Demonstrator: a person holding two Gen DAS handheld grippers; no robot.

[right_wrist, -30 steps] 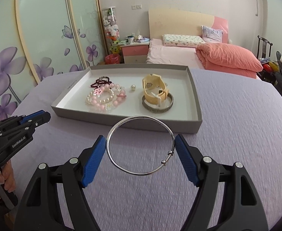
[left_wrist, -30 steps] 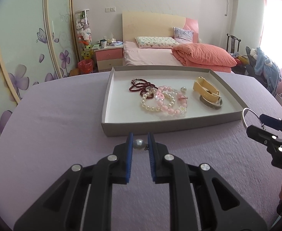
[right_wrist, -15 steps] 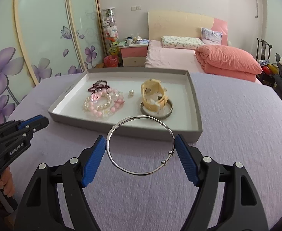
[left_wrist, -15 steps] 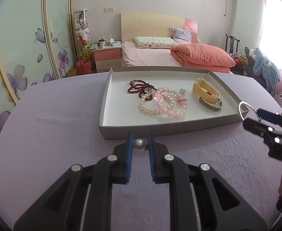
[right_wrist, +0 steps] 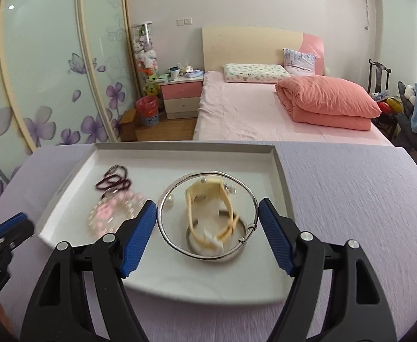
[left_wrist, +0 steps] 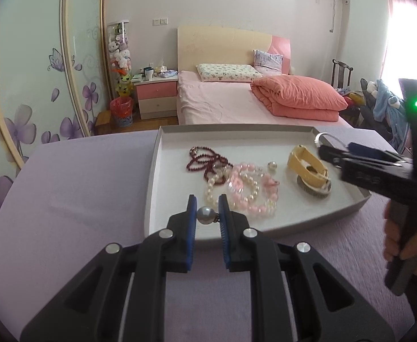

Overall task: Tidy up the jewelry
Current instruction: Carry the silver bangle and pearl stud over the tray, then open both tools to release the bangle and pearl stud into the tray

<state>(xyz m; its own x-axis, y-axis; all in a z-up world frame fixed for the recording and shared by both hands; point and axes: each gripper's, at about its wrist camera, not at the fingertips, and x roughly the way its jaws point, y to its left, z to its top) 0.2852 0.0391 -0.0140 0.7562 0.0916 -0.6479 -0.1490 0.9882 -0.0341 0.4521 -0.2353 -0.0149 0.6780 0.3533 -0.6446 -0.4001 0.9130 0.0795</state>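
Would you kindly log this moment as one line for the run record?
left gripper: shut on pearl earring, over tray near edge | right gripper: holds silver bangle above watch in tray

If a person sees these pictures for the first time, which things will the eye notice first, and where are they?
First the eye meets the thin silver bangle, held between the blue pads of the right gripper above the grey tray. Next comes the single pearl earring, pinched in the left gripper at the tray's near edge. Inside the tray lie a pink and white bead bracelet and a yellow watch.
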